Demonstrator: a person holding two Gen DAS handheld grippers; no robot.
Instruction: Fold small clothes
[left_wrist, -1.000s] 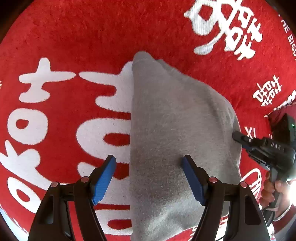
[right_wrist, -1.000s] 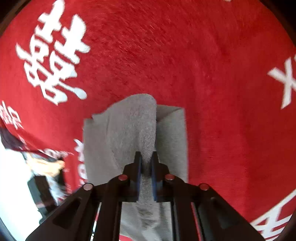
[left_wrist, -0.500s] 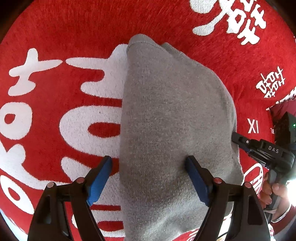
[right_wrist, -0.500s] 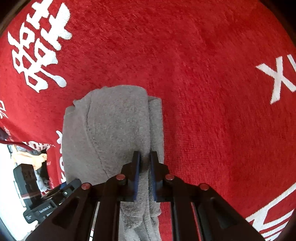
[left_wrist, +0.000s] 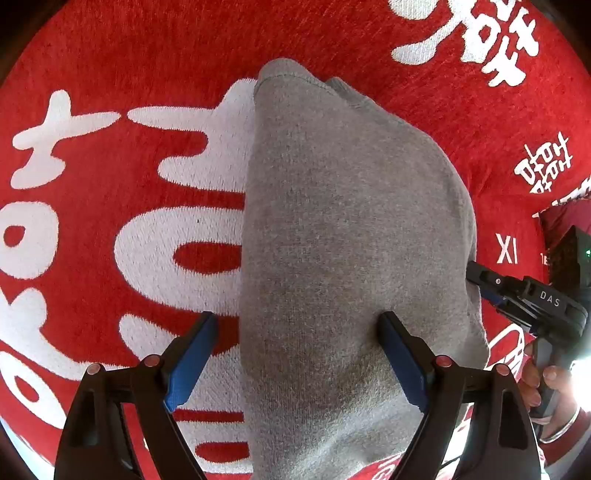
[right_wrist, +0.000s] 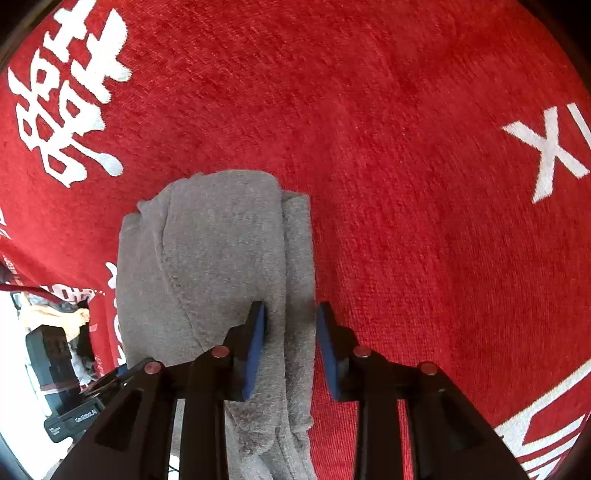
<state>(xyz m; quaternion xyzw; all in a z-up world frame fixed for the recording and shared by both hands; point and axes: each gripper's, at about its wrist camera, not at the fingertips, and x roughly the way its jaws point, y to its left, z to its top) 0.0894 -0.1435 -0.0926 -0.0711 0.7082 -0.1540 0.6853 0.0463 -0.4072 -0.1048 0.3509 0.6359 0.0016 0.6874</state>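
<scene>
A small grey garment (left_wrist: 347, 236) lies folded into a long bundle on the red cloth (left_wrist: 147, 55). My left gripper (left_wrist: 295, 354) hovers over its near end with the jaws wide and still opening. The left blue pad (left_wrist: 192, 354) is off the fabric and the right pad (left_wrist: 400, 358) rests on top of it, so nothing is gripped. In the right wrist view the garment (right_wrist: 218, 258) shows a folded right edge. My right gripper (right_wrist: 290, 332) straddles that edge, its jaws opening, with the fold lying loose between them.
The red cloth (right_wrist: 424, 184) bears large white characters and covers the whole work surface. My right gripper (left_wrist: 524, 299) and the person's hand (left_wrist: 535, 380) appear at the right of the left wrist view. The cloth's edge drops off at lower left (right_wrist: 55, 291).
My right gripper's jaws have parted from being shut on the fold, and the lifted fold has settled flat. My left gripper has opened wider and come lower over the garment.
</scene>
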